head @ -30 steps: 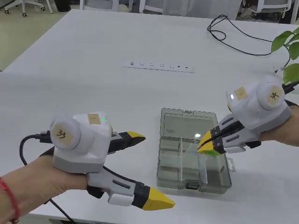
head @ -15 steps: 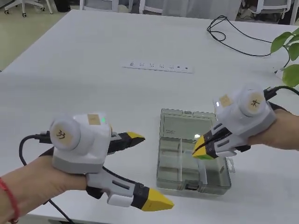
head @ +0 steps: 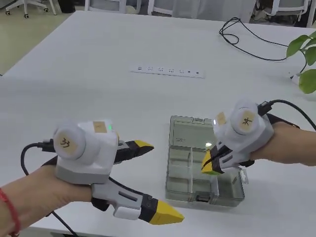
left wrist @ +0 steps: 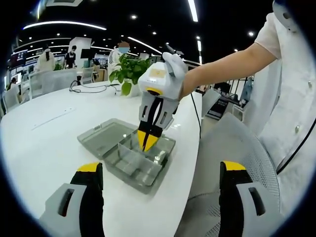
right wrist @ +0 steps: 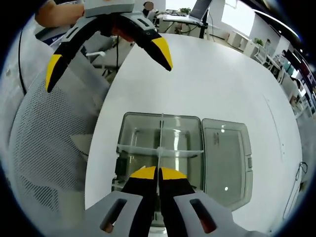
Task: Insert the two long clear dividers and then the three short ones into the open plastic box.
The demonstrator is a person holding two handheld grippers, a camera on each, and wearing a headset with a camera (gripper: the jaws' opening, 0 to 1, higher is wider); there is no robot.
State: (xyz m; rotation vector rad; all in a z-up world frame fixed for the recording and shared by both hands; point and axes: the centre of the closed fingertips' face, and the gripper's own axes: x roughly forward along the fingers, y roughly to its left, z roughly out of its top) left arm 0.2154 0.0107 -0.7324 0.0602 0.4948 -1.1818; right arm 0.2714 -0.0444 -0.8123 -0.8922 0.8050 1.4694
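The clear plastic box (head: pixel 174 183) lies open on the white table, its lid (head: pixel 193 131) flat behind it. My right gripper (head: pixel 209 165) is shut on a thin clear divider (right wrist: pixel 161 132) and holds it down inside the box (right wrist: pixel 129 141), crossing a divider (right wrist: pixel 180 151) that stands in the tray. In the left gripper view the right gripper (left wrist: pixel 147 140) points steeply into the box (left wrist: pixel 129 167). My left gripper (head: pixel 155 180) hovers open and holds nothing, left of the box near the table's front edge; its jaws (left wrist: pixel 161 173) stand wide apart.
A white power strip (head: pixel 168 70) lies at mid-table beyond the box. A black cable (head: pixel 247 42) loops at the back right, beside plant leaves (head: pixel 303 54). The table's front edge runs just below the left gripper.
The right gripper has moved left and down with the divider, from the box's right side to over its middle. The left gripper has stayed put.
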